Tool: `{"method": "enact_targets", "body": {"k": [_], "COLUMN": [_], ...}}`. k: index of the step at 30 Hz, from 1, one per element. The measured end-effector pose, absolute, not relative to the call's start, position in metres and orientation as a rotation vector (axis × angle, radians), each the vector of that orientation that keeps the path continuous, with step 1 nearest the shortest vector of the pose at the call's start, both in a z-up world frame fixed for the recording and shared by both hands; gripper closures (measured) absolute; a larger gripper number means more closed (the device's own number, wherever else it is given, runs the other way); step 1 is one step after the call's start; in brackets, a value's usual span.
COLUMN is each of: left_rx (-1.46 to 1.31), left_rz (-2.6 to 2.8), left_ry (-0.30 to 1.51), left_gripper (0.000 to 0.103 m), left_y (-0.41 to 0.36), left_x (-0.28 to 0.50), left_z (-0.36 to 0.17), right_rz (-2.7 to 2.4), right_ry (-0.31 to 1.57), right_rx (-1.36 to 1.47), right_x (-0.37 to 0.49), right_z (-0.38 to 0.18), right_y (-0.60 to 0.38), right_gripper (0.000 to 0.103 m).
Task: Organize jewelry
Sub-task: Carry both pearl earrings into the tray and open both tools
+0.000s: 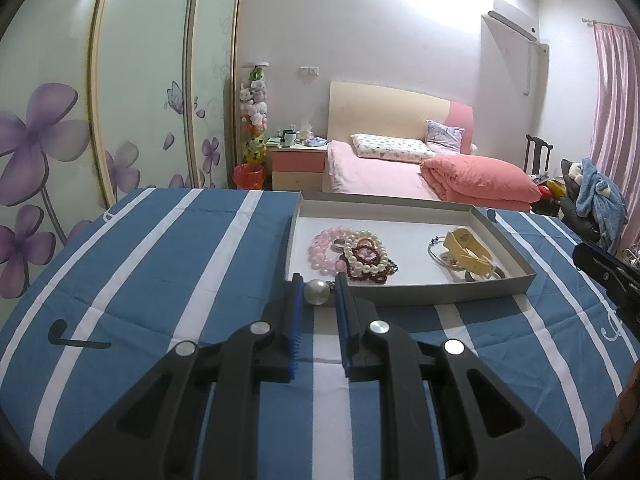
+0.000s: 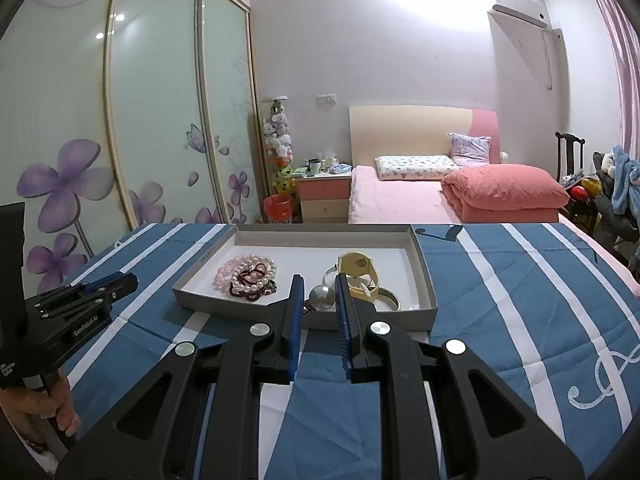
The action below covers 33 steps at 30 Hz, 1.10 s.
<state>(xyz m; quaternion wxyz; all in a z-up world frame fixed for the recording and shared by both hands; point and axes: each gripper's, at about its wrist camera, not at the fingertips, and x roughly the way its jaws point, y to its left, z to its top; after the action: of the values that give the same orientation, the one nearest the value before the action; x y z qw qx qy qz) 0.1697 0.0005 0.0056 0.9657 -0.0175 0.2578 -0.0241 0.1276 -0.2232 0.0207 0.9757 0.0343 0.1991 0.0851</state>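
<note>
Both grippers [image 1: 318,285] [image 2: 319,285] tilt downward, each pinching a pearl.

Between the tips of our left gripper [image 1: 319,286] sits a large pearl bead [image 1: 317,291], glossy and smooth with a soft sheen; our right gripper [image 2: 319,288] has a greyer pearl bead [image 2: 322,298] of the same polish at its tips. Both grippers look like matt black plastic with ribbed blue pads [image 1: 297,312] and bright, brushed metal pivot pins [image 1: 379,326]. Ahead of them the tray [image 1: 440,292] looks like matt grey card, white inside. In it we see shiny pearl strands [image 1: 362,254], translucent glossy pink beads [image 1: 322,246], a thin metal bangle [image 1: 436,254] and a smooth, matt yellow strap [image 1: 470,250]. Under the grippers the surface [image 1: 160,264] wears creased, matt striped cloth.
</note>
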Motion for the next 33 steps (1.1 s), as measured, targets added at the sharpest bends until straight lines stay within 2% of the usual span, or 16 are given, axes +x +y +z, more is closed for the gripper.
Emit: {"method": "enact_targets", "body": {"k": [16, 27, 33], "left_rx": [-0.01, 0.002, 0.019], "left_rz": [-0.063, -0.084, -0.097], "left_ry": [0.481, 0.406, 0.408], "left_gripper": [0.086, 0.086, 0.086], "left_y": [-0.011, -0.024, -0.035], "left_x": [0.175, 0.201, 0.223], "left_z": [0.016, 0.041, 0.04], "right_rz": [0.159, 0.124, 0.131], "right_ry": [0.36, 0.243, 0.27], "right_rx": [0.08, 0.099, 0.101], "right_x": [0.141, 0.162, 0.187], "right_z": [0.03, 0.06, 0.053], "right_y": [-0.222, -0.233, -0.233], "right_gripper": [0.086, 0.086, 0.086]}}
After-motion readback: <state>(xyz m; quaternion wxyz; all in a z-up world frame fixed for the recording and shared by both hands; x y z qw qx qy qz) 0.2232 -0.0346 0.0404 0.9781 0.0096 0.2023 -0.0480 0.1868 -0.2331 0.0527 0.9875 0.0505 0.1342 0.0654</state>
